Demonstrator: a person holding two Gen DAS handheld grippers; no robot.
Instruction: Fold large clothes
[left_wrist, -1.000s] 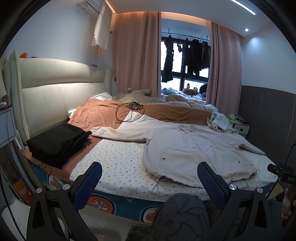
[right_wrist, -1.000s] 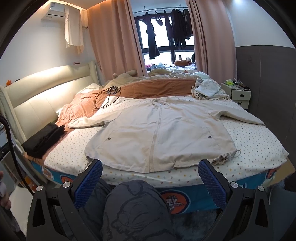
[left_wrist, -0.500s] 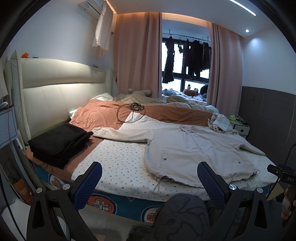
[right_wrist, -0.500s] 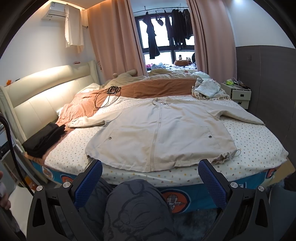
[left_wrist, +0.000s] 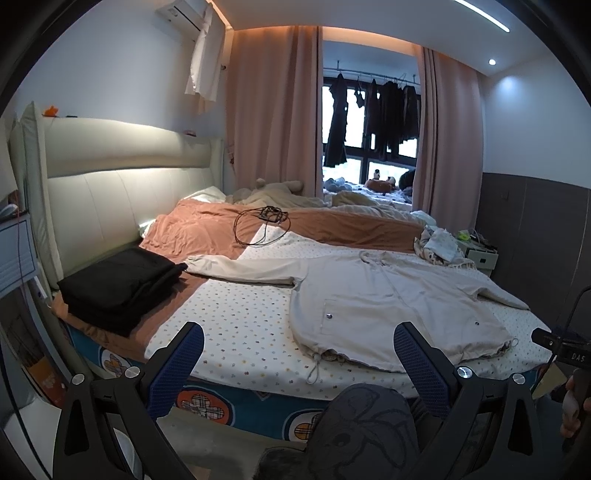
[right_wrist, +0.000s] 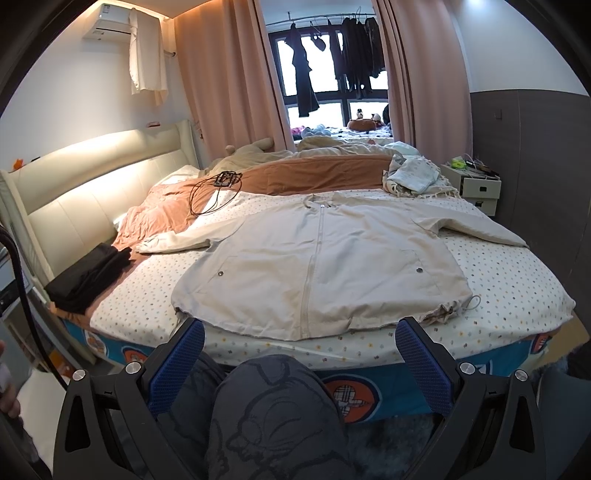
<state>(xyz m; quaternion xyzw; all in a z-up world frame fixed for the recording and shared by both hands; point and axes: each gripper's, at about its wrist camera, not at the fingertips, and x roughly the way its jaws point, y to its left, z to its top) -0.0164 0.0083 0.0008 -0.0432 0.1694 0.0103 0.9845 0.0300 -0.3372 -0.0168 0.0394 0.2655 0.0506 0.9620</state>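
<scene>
A large beige zip jacket (right_wrist: 321, 258) lies flat, front up, on the dotted bed sheet (right_wrist: 517, 280), sleeves spread to both sides, hem toward me; it also shows in the left wrist view (left_wrist: 388, 295). My left gripper (left_wrist: 297, 350) is open and empty, held off the bed's near edge, left of the jacket's hem. My right gripper (right_wrist: 299, 343) is open and empty, just short of the middle of the hem. My knee in grey patterned trousers (right_wrist: 273, 413) shows between the fingers.
A folded black garment stack (left_wrist: 118, 288) lies at the bed's left edge by the headboard. An orange blanket (left_wrist: 207, 229) with a black cable (left_wrist: 258, 225) covers the far side. Crumpled light clothes (right_wrist: 417, 177) lie far right, beside a white nightstand (right_wrist: 476, 184).
Both grippers have drifted slightly; the left view has tilted a little, the bed sits a touch lower in it. The jacket has not moved.
</scene>
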